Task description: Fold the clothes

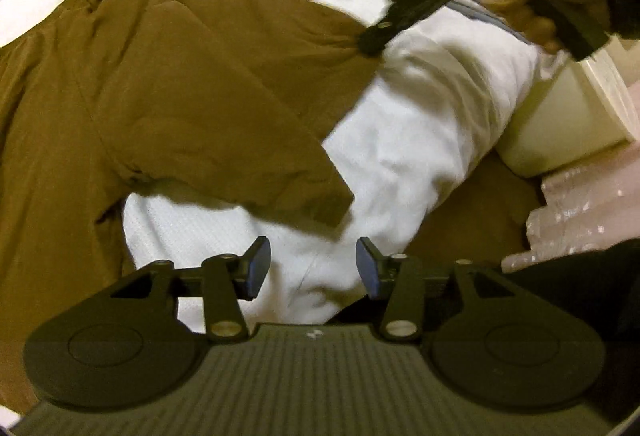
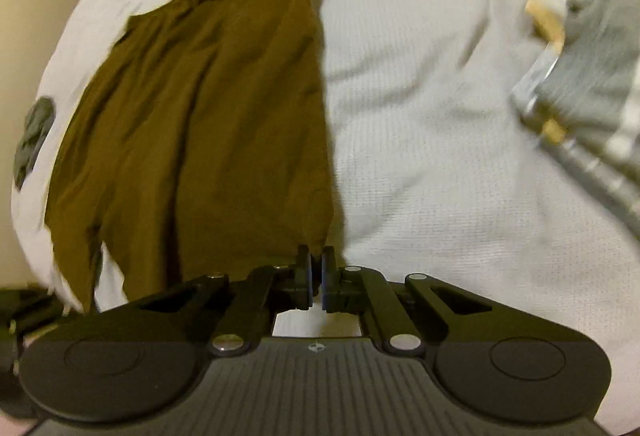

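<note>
right hand-held gripper (image 2: 316, 272) pinching brown garment (image 2: 208, 108) edge, left hand-held gripper (image 1: 313, 265) wide, white bedsheet (image 2: 432, 124)

No words, numbers or brand names can be read in either view. The only sign is a small pale emblem stamped on the ribbed body of each gripper, just behind the fingers: on the left gripper (image 1: 312, 264) it appears as a tiny light mark at the top edge of the ribbed plate, and on the right gripper (image 2: 316, 272) as a small round symbol in the same spot. Both are too small and soft to make out as letters. The packaged items (image 2: 592, 68) on the bed are blurred, and any print on them is unreadable.
</note>
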A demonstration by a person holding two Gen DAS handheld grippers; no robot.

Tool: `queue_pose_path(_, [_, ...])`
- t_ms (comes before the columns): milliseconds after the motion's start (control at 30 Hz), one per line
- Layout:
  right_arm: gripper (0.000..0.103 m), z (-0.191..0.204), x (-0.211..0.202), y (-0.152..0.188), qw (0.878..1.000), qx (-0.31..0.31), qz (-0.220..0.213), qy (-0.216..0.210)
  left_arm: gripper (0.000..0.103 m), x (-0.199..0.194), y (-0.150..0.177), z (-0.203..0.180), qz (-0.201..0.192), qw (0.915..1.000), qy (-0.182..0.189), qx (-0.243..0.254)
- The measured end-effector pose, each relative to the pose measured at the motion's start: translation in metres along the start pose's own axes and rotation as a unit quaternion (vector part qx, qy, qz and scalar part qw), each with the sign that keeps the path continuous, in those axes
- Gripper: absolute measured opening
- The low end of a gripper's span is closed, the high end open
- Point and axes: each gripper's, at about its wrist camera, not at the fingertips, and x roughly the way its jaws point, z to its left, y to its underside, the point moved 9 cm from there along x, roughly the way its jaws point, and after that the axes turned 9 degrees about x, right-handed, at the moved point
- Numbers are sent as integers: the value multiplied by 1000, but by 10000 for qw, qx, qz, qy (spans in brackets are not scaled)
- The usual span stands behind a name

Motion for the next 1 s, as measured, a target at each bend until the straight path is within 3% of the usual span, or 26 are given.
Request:
queue_pose_path(100, [2, -20, -27, -6, 9970, -275, -239, 681, 43, -1, -3, 11, -35, 9997, -117, -223])
queue_pose_path(267, [2, -23, -27, -10, 9939, -621, -134, 901, 45, 6, -10, 21, -24, 9988, -211, -430])
queue_pose_path(400, [2, -29, -15, -11, 9943, -540, -2, 922, 48, 18, -8, 23, 102, 9965, -38, -827])
queue_pose_path(567, [4, -55, -5, 1, 9858, -508, 270, 1577, 48, 21, -3, 18, 199, 9955, 24, -929])
queue_pose_path(667, [14, -49, -22, -3, 9876, -466, -66, 1497, 48, 8, -3, 21, 130, 9967, -106, -797])
queue_pose_path(833, [16, -14, -41, -19, 9905, -683, -617, 1020, 48, -12, -6, 48, 0, 9950, -502, -861])
queue_pose_path(1000, [19, 36, -20, -48, 9888, -1254, -587, 553, 49, -40, -16, 94, -279, 9886, -1069, -1018])
